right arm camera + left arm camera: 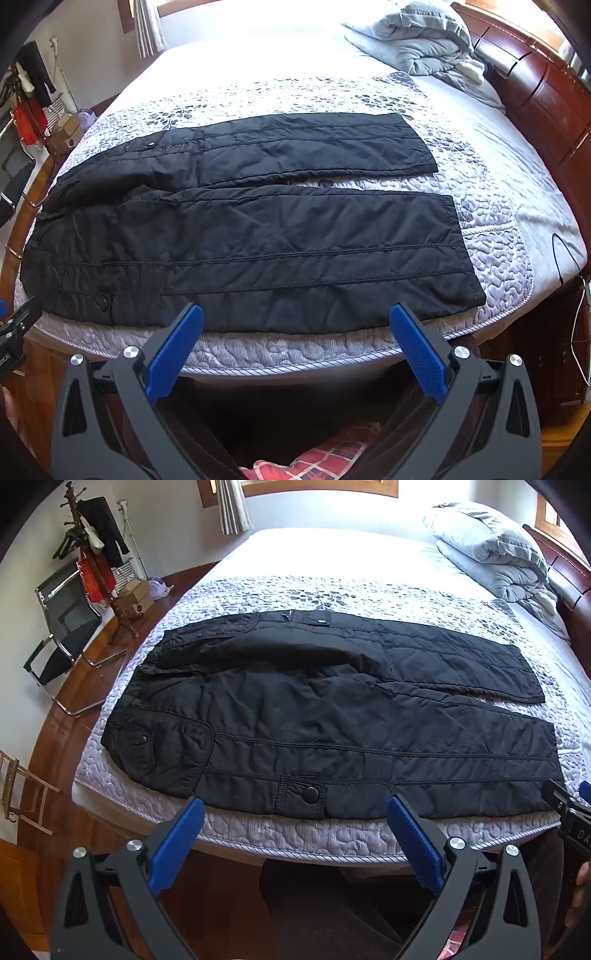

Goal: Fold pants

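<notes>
Black padded pants (pixel 332 716) lie flat and unfolded across the near part of the bed (pixel 295 834), on a quilted grey-and-white cover, with the waist toward the left and the two legs running out to the right. The legs are slightly apart, a strip of the cover showing between them, and the nearer leg lies along the bed's front edge. A snap pocket flap (pixel 303 795) sits on that nearer leg close to the edge. The left gripper (pixel 295 805) hangs just short of the bed's edge, its blue-padded fingers spread wide and holding nothing, facing the thigh area. The right gripper (pixel 295 314) is likewise spread wide with nothing between its fingers, facing the lower part of the nearer leg, just off the mattress edge. A rumpled grey comforter (pixel 413 40) is bunched at the far right by the wooden headboard (pixel 546 88). A coat rack (pixel 92 554) and a folding chair (pixel 62 642) stand on the wooden floor to the left.
</notes>
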`<action>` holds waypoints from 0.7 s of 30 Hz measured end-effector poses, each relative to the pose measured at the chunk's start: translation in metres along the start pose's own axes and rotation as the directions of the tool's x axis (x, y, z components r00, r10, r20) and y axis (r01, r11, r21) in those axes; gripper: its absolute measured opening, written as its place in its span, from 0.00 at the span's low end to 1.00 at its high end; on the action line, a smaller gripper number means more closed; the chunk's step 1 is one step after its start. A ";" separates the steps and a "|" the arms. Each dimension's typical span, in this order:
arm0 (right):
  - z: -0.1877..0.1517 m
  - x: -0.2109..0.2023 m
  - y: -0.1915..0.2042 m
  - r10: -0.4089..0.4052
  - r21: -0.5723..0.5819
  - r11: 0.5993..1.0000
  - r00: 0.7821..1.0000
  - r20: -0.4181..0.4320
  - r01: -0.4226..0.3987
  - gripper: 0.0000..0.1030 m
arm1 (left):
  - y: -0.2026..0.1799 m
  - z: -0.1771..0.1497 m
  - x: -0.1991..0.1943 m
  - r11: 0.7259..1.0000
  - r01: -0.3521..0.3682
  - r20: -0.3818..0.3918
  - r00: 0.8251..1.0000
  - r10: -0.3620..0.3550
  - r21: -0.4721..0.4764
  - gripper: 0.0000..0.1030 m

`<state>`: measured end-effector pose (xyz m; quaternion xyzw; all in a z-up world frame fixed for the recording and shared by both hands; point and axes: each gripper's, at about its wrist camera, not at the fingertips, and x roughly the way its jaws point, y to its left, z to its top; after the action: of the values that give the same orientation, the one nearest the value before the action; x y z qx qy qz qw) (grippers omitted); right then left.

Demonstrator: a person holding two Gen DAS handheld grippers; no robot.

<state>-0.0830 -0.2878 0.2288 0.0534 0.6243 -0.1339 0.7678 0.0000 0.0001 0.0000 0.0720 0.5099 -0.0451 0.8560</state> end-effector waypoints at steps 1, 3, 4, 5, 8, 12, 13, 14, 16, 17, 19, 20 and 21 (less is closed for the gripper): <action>0.000 0.000 0.000 0.000 0.000 1.000 1.000 0.000 0.000 0.98 | 0.000 0.000 0.000 1.000 0.000 0.001 1.000 0.000 0.001 0.96; 0.000 0.000 0.001 -0.002 -0.002 1.000 1.000 0.001 0.002 0.98 | 0.000 0.000 0.000 1.000 -0.003 0.002 1.000 0.003 0.002 0.96; 0.000 0.000 0.001 -0.002 -0.002 1.000 1.000 0.001 0.002 0.98 | 0.000 0.000 0.000 1.000 -0.005 0.002 1.000 0.005 0.004 0.97; 0.000 0.000 0.002 -0.002 -0.001 1.000 1.000 0.001 0.002 0.98 | 0.000 0.000 0.000 1.000 -0.006 0.003 1.000 0.006 0.005 0.97; 0.001 0.000 0.004 -0.002 -0.003 1.000 1.000 0.000 0.002 0.98 | 0.000 0.000 -0.001 1.000 -0.010 0.006 1.000 0.010 0.008 0.97; 0.002 0.001 0.000 0.005 0.004 1.000 1.000 0.002 -0.005 0.98 | -0.005 0.002 -0.006 1.000 0.005 0.013 1.000 -0.005 0.014 0.97; 0.002 0.001 0.000 0.005 0.003 1.000 1.000 0.004 -0.005 0.98 | -0.004 0.003 -0.007 1.000 0.007 0.017 1.000 -0.008 0.014 0.97; 0.002 0.001 0.000 0.004 0.003 1.000 1.000 0.006 -0.004 0.98 | -0.004 0.003 -0.008 1.000 0.010 0.020 1.000 -0.010 0.012 0.96; 0.002 0.000 -0.006 0.002 0.002 1.000 1.000 0.006 -0.002 0.98 | -0.004 0.002 -0.010 1.000 0.014 0.026 1.000 -0.014 0.015 0.96; 0.002 0.000 -0.006 0.002 0.003 1.000 1.000 0.007 -0.002 0.98 | -0.004 0.002 -0.011 1.000 0.015 0.028 0.999 -0.015 0.015 0.97; 0.001 -0.001 -0.006 0.001 0.003 1.000 1.000 0.008 -0.001 0.98 | -0.004 0.003 -0.013 1.000 0.016 0.033 0.999 -0.016 0.014 0.97; 0.001 -0.001 -0.006 0.000 0.002 1.000 1.000 0.008 0.000 0.98 | -0.003 0.004 -0.013 1.000 0.018 0.035 0.999 -0.018 0.013 0.96; 0.002 -0.003 -0.005 -0.003 0.003 1.000 1.000 0.008 0.003 0.98 | -0.002 0.004 -0.014 1.000 0.020 0.036 0.999 -0.021 0.011 0.96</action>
<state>-0.0834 -0.2927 0.2325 0.0532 0.6211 -0.1360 0.7700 -0.0035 -0.0029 0.0137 0.0705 0.4948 -0.0579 0.8642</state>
